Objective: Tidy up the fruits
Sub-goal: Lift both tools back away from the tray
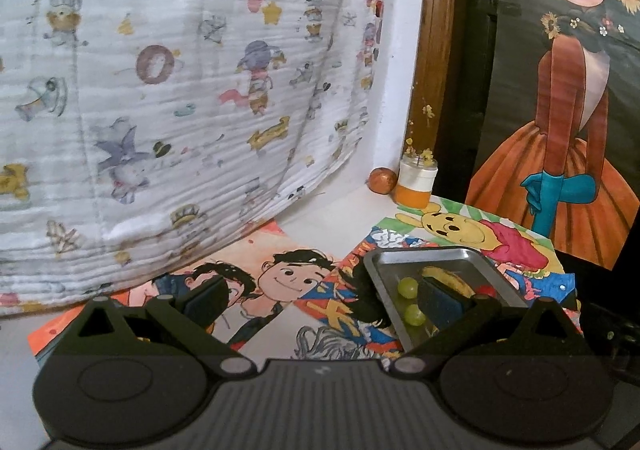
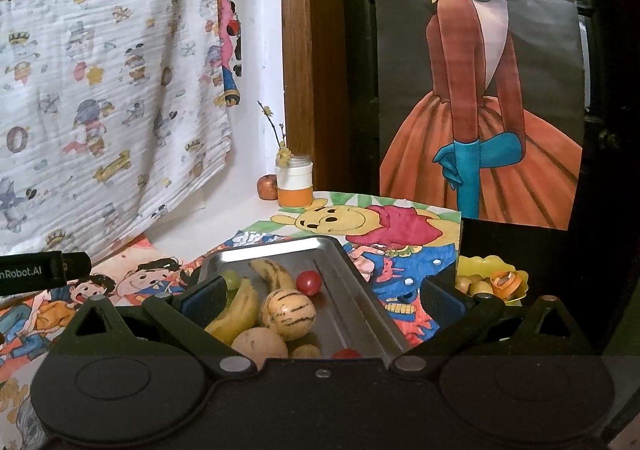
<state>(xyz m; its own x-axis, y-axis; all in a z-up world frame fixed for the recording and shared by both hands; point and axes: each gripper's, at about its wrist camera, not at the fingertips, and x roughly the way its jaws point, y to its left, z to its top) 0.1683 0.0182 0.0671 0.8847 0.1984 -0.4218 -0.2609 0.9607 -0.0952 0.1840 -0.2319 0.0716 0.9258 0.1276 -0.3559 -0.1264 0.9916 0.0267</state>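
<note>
A metal tray (image 2: 352,282) lies on cartoon drawings and holds two bananas (image 2: 236,310), a striped melon (image 2: 289,312), a tan round fruit (image 2: 260,344), red cherry tomatoes (image 2: 308,282) and a green grape (image 2: 231,279). My right gripper (image 2: 322,300) hangs open just above the tray's near end, nothing between its fingers. In the left wrist view the same tray (image 1: 480,270) shows two green grapes (image 1: 408,287) and a banana (image 1: 444,278). My left gripper (image 1: 322,300) is open and empty, its right finger over the tray's left edge.
A yellow bowl (image 2: 490,278) with small fruits sits right of the tray. At the back stand a jar with orange base (image 2: 295,186) and a small reddish fruit (image 2: 267,187). A patterned cloth (image 1: 180,90) hangs left; a large painting (image 2: 480,90) leans behind.
</note>
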